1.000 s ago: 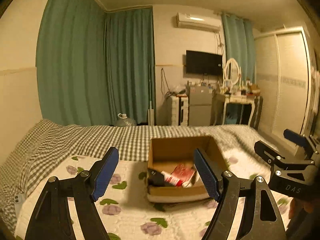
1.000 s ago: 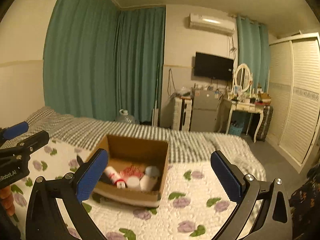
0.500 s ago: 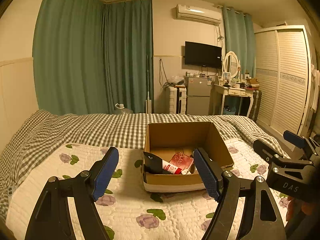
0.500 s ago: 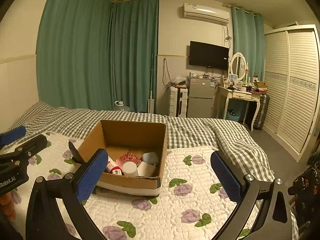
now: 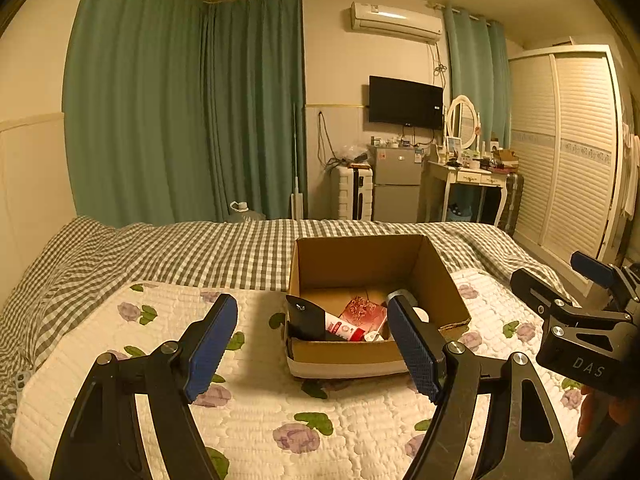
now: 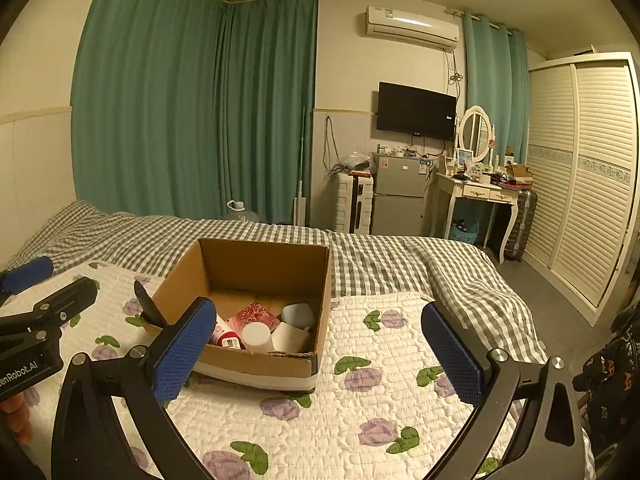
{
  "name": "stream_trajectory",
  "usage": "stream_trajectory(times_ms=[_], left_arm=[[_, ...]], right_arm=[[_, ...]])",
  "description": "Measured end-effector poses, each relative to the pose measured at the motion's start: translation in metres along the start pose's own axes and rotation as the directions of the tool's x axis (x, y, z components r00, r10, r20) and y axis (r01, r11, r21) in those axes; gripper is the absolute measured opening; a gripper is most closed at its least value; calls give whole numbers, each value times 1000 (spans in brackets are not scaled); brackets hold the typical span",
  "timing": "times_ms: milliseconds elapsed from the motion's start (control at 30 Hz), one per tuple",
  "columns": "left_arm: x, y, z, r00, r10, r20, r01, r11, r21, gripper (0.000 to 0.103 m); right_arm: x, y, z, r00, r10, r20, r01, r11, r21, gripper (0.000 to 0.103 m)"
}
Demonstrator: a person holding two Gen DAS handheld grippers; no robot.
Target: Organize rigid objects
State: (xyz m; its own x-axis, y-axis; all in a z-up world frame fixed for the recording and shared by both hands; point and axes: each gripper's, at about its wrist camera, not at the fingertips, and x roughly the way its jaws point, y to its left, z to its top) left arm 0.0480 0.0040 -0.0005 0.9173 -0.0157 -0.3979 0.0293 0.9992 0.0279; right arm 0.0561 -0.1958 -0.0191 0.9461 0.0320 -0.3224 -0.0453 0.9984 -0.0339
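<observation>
You held both the left gripper (image 5: 312,344) and right gripper (image 6: 320,344) with fingers spread wide and empty. The tube (image 6: 224,334), red packet (image 6: 256,314) and white jars (image 6: 256,336) already lay inside the cardboard box (image 6: 256,364) on the bed (image 6: 380,360); no loose items showed.

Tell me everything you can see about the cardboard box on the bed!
The cardboard box is brown, open at the top, with a pale band of tape around its base. It sits flat on the white flowered quilt, its far edge near the checked blanket. Its near rim looks a bit ragged. Inside lie a red-and-white tube, a red patterned packet, white round containers and a black flat piece leaning in one corner. Neither gripper touches it.
</observation>
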Motion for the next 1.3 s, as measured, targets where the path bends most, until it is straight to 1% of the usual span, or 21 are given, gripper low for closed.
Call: stream_trajectory(times_ms=[367,700,1300], left_arm=[[2,1,0,1000,-6,-17,6,1000,5,80],[3,2,0,1000,-1,-14,1,1000,-9,80],[4,2,-3,1000,-2,-26,2,1000,-3,80]], right_arm=[[1,-1,0,1000,-9,-8,9,1000,9,103],[2,2,0,1000,-10,-10,10,1000,1,103],[3,1,0,1000,-8,-24,9,1000,9,103]])
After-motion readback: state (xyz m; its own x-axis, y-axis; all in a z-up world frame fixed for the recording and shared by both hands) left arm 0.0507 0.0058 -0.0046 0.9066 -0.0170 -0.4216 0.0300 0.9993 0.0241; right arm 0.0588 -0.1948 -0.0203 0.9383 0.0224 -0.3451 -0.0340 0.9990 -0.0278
